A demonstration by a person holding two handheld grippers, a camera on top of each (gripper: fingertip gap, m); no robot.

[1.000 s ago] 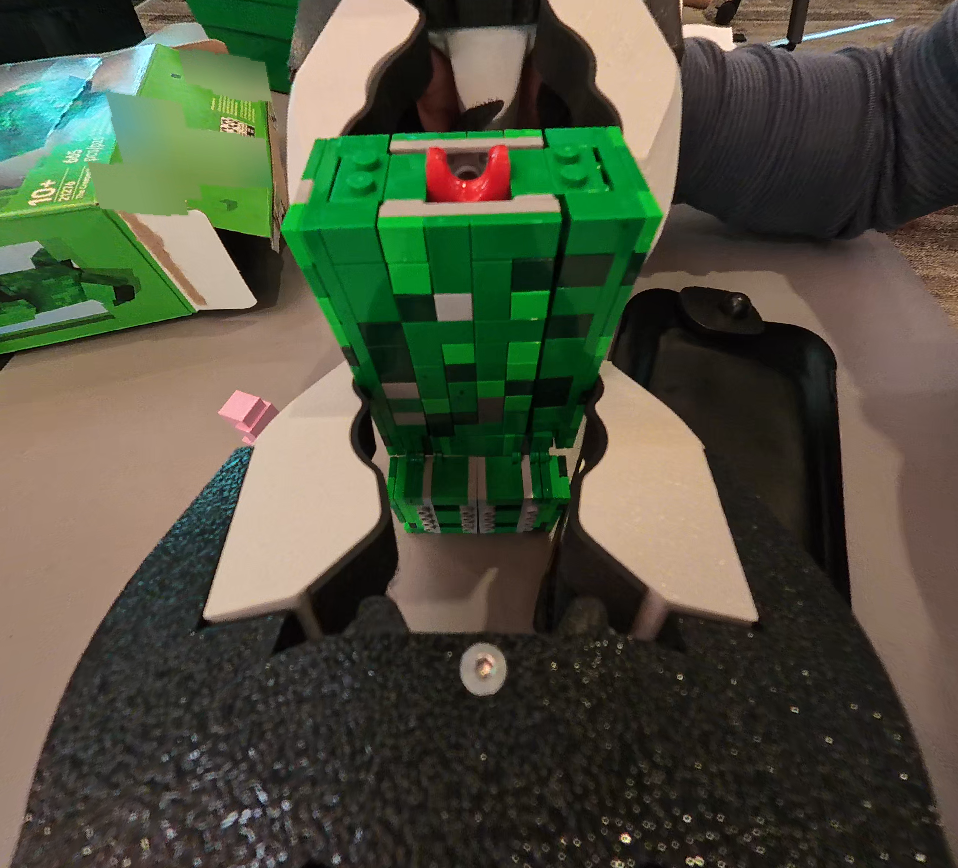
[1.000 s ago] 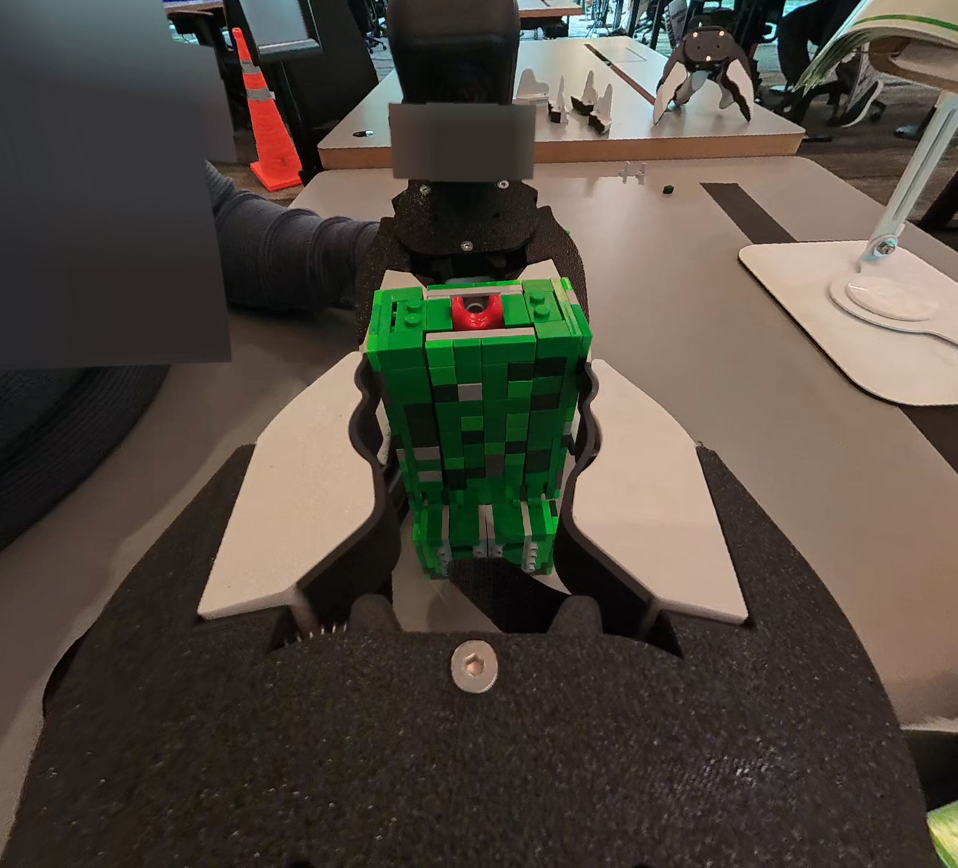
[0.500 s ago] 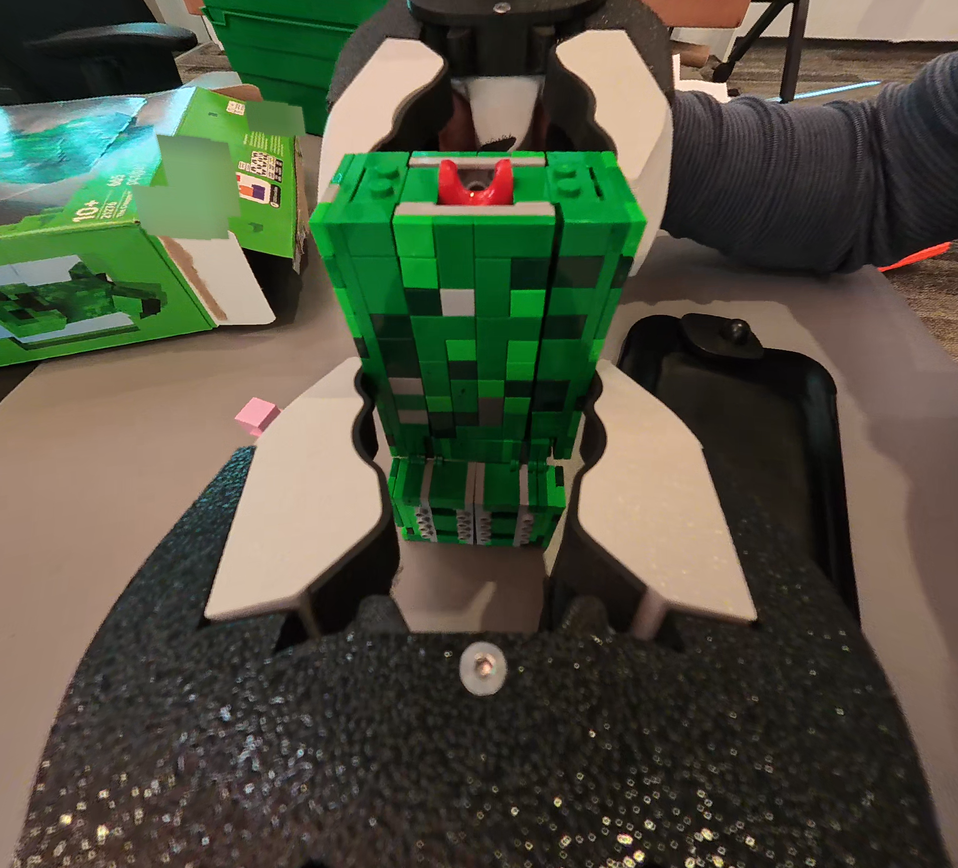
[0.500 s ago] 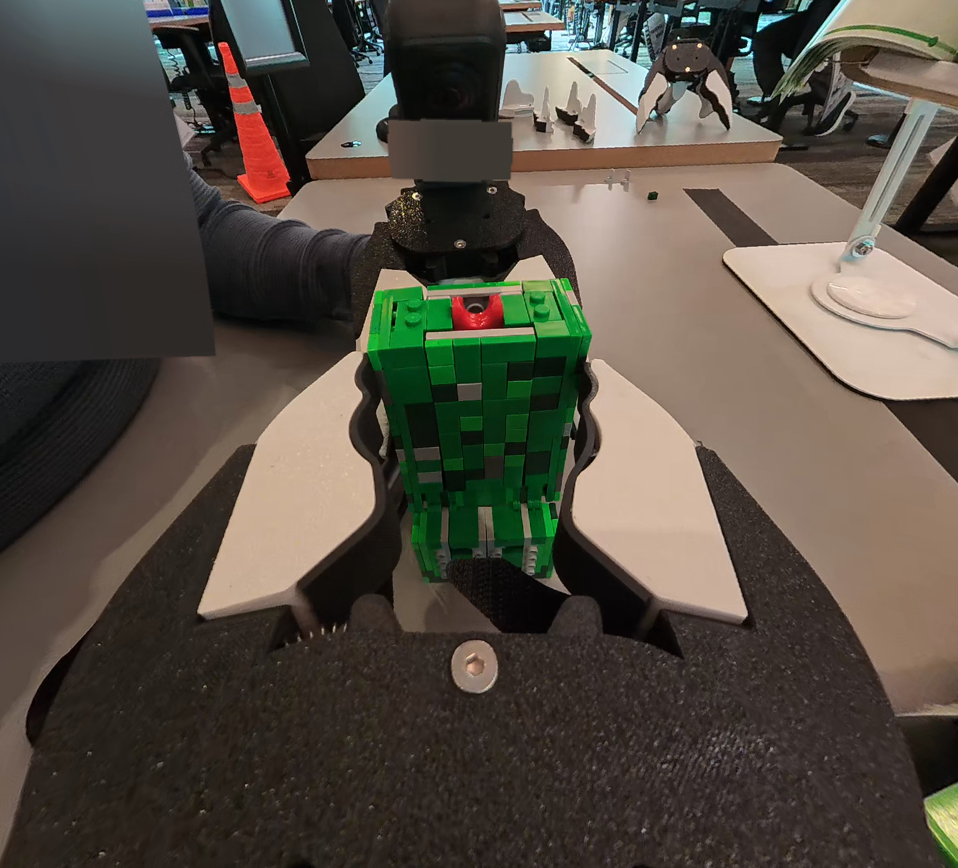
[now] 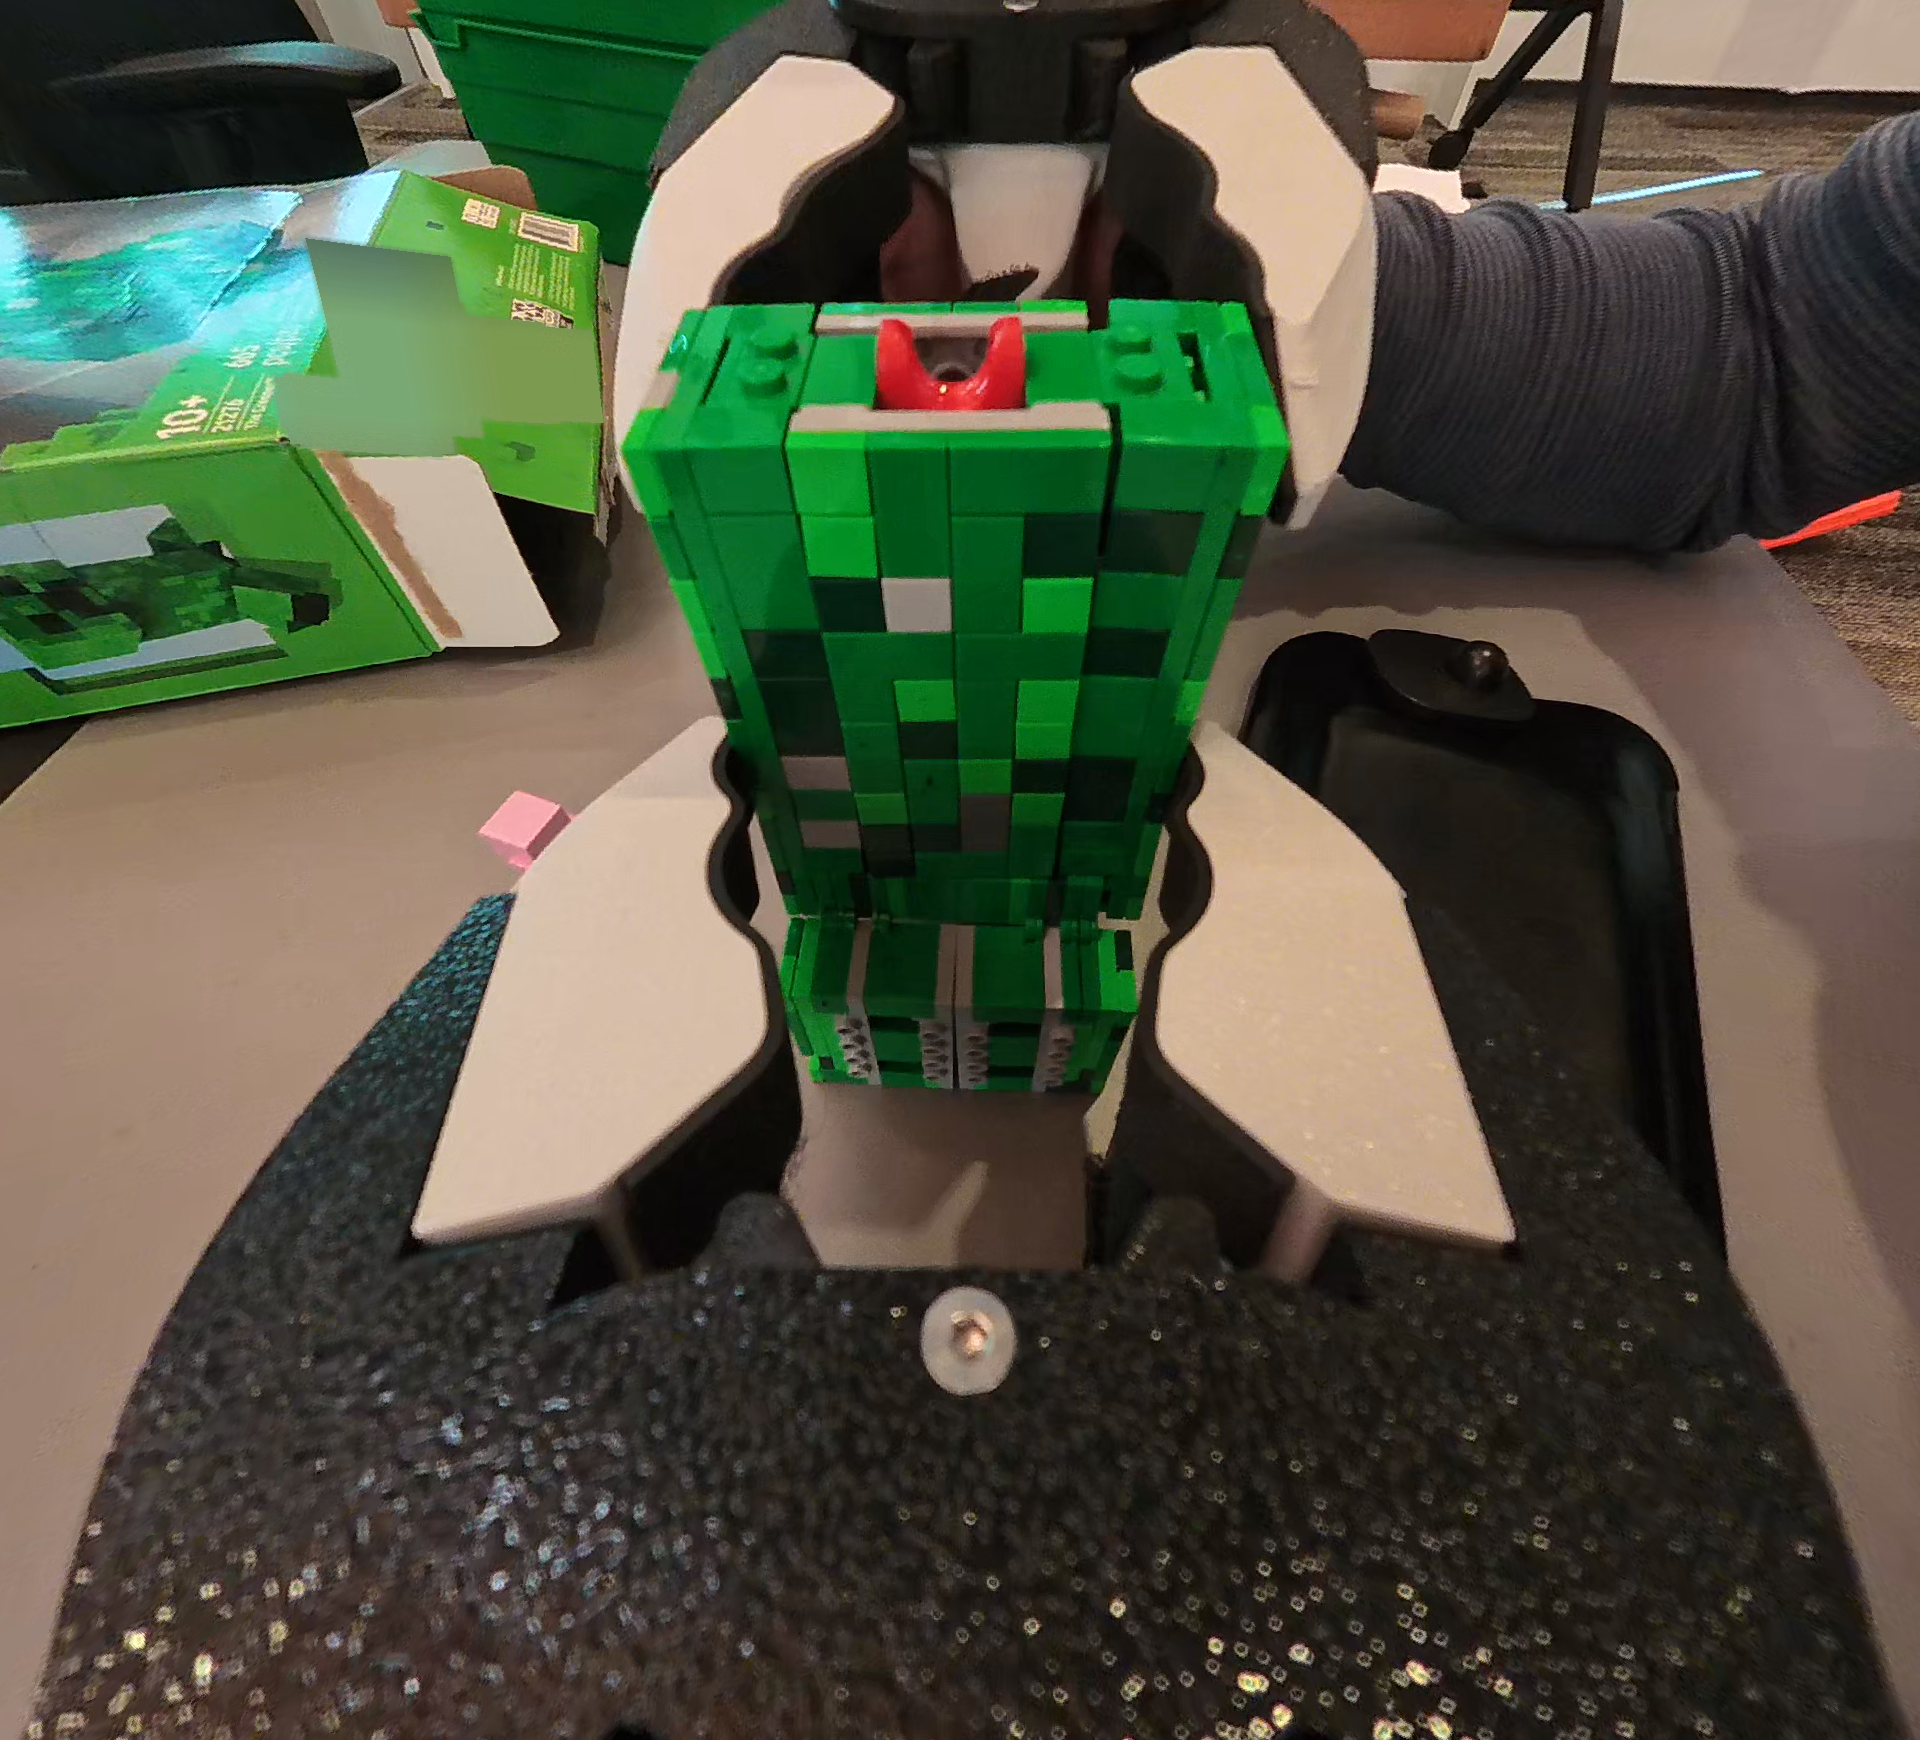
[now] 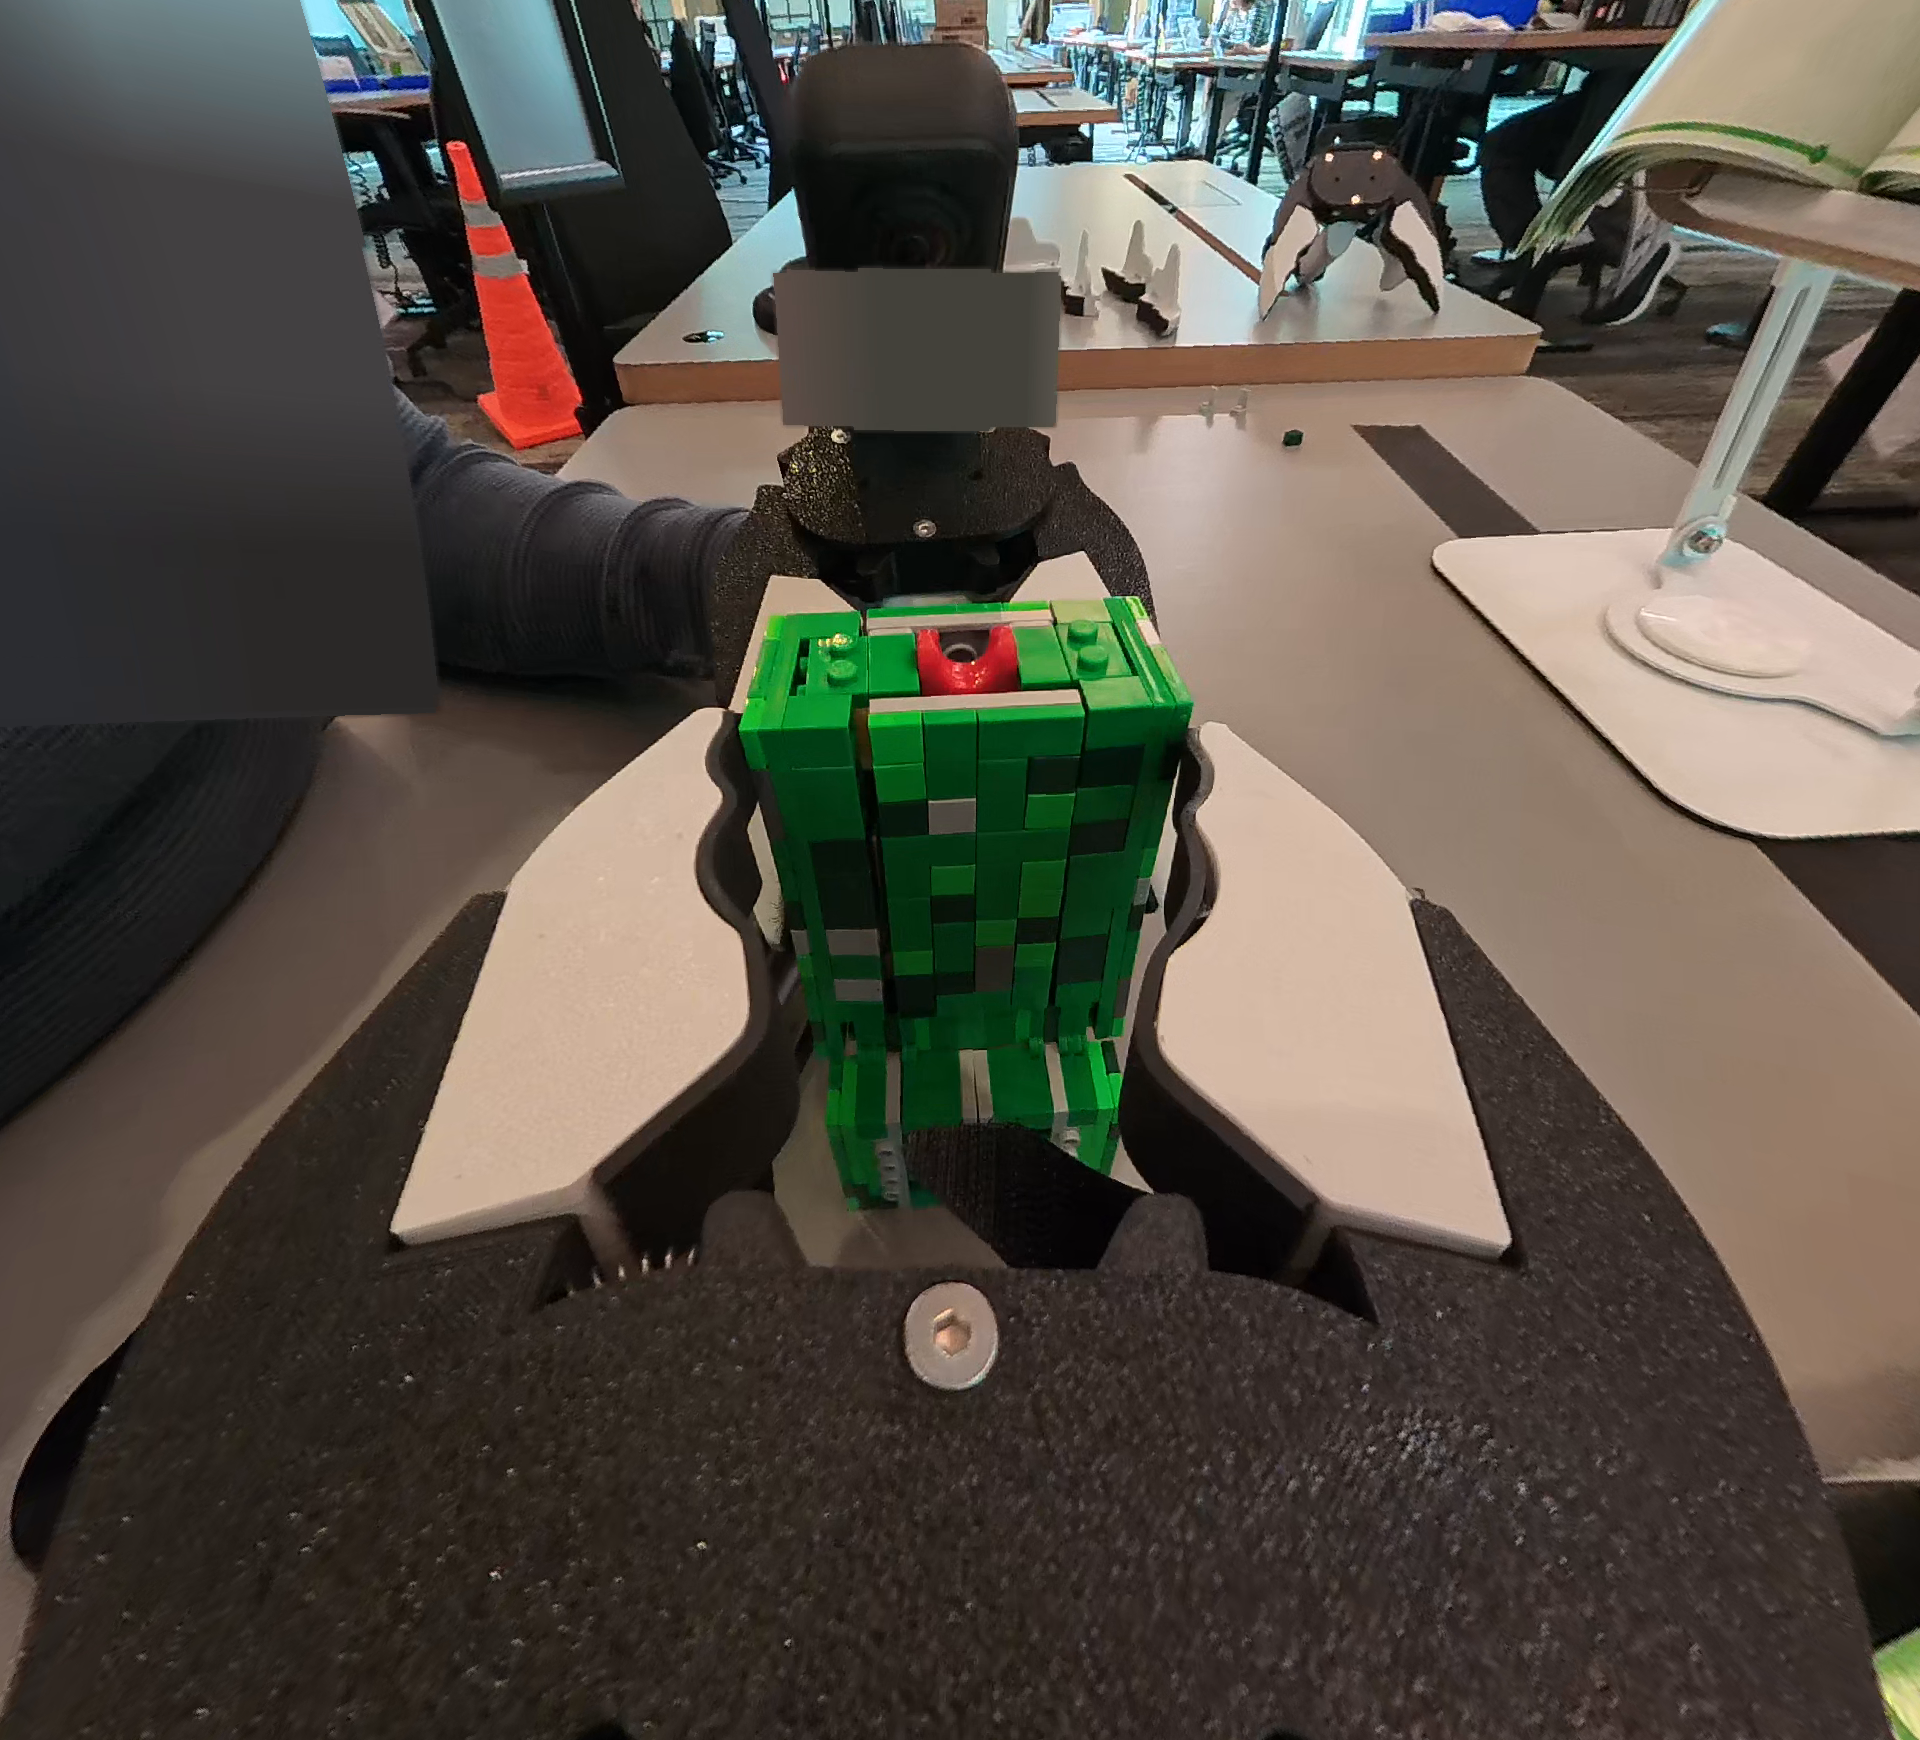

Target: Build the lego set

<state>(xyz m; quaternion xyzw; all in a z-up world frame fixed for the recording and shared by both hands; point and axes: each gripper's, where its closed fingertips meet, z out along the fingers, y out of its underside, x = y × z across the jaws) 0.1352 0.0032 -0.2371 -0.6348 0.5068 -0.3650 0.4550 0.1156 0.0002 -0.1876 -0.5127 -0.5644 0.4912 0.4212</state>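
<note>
While both wrist cams face each other across it, the green lego body (image 5: 951, 703) stands upright btwn two grippers w/ a red piece (image 5: 948, 365) sunk in a slot on its top. Left gripper (image 5: 956, 859) has its fingers (image 5: 613, 994) closed onto the lower sides of the body, pads touching both flanks; right gripper (image 6: 961, 869) grips the same model (image 6: 966, 859) the same way from the opposite side, fingers (image 6: 613, 952) pressed to it. Only the left view shows a pink brick (image 5: 523, 826) on the grey tabletop (image 5: 208, 911) just beside the left finger, a black tray (image 5: 1475, 859) to the right, an opened green set box (image 5: 239, 485) further left, green bins (image 5: 561, 59) behind. Only the right view shows a white stand base (image 6: 1683, 662) on the tabletop (image 6: 1351, 651), an open booklet (image 6: 1745, 101) above it, a small dark piece (image 6: 1291, 438) far off, an orange cone (image 6: 514, 319), a spare gripper (image 6: 1351, 236) on the next table. Dark sleeve (image 5: 1621, 371) shows in both.
</note>
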